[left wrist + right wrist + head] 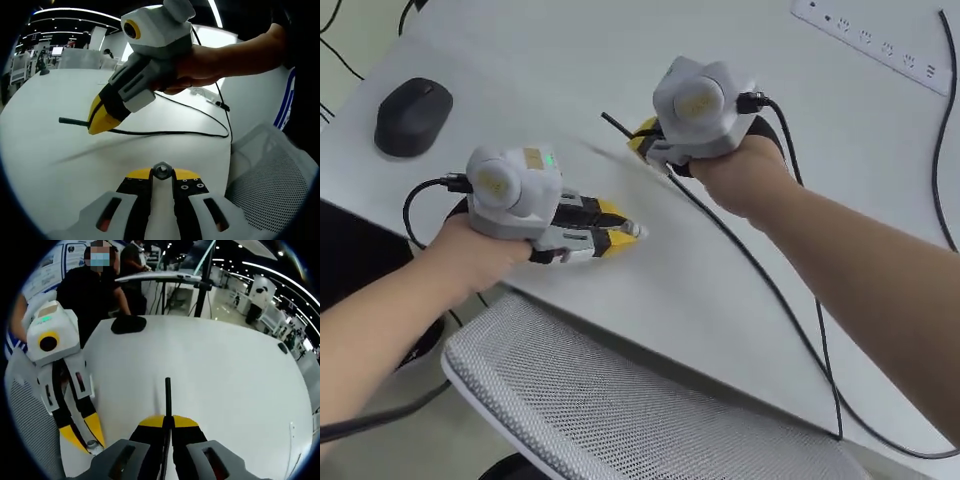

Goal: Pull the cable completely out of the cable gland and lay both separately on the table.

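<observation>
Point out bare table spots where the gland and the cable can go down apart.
Widest bare table stretch: beyond both grippers, between the mouse and the power strip. A smaller patch: between the cable gland held by the left gripper and the near edge. Crowded: the right side, where the cable from the right gripper crosses beside another lead.

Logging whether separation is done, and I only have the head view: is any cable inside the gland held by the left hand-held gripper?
Observer: No. The left gripper view shows the hexagonal cable gland pinched between the jaw tips of the left hand-held gripper, nothing threaded through it.
Operator: And the right one? Its housing hides the jaws from me.
Observer: The right gripper view shows the right hand-held gripper shut on the black cable, a short free end sticking out ahead.
</observation>
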Motion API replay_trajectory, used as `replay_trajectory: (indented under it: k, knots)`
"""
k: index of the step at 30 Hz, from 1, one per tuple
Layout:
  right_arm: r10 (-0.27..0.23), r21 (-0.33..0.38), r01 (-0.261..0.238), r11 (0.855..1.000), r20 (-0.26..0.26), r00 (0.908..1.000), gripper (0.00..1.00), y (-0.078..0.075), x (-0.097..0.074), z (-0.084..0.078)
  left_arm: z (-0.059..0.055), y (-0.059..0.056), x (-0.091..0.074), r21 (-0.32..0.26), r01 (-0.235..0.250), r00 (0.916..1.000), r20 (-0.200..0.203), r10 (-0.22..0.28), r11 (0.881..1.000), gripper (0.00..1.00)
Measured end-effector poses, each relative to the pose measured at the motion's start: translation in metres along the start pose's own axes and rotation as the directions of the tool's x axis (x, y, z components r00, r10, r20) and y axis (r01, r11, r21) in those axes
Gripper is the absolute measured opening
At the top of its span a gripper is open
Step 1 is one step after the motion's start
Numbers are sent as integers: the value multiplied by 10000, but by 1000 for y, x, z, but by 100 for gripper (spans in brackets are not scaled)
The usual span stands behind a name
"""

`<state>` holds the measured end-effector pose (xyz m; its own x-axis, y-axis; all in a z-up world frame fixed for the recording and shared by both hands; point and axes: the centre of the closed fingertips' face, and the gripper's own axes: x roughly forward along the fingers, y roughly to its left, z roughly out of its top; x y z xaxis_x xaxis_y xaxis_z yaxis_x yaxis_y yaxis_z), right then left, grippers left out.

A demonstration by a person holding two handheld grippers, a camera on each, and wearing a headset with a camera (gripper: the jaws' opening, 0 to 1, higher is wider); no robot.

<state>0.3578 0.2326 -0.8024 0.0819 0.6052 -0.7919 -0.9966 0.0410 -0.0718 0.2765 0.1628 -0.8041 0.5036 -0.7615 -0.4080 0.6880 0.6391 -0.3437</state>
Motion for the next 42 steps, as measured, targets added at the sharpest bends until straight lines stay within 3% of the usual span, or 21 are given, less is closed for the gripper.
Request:
replay_trajectory:
  k: [13,15,25,42]
  knots:
    - [343,201,-342,9992,-33,9994,0,11,8,1,-10,10,1,-243,-213,9997,72,215,9995,15]
    - [294,-55,-294,9996,-86,9995,0,12,9,0,-11,10,1,-205,-227,9997,50,228,9995,16]
    - [235,-49,-236,9997,-215,9995,0,10,14,-3,-12,14,1,-280,-377,9993,42,378,9989,16]
    - [142,21,-141,9999,-242,9996,8,8,10,-3,-9,6,1,-104,-406,9990,-176,404,9991,16]
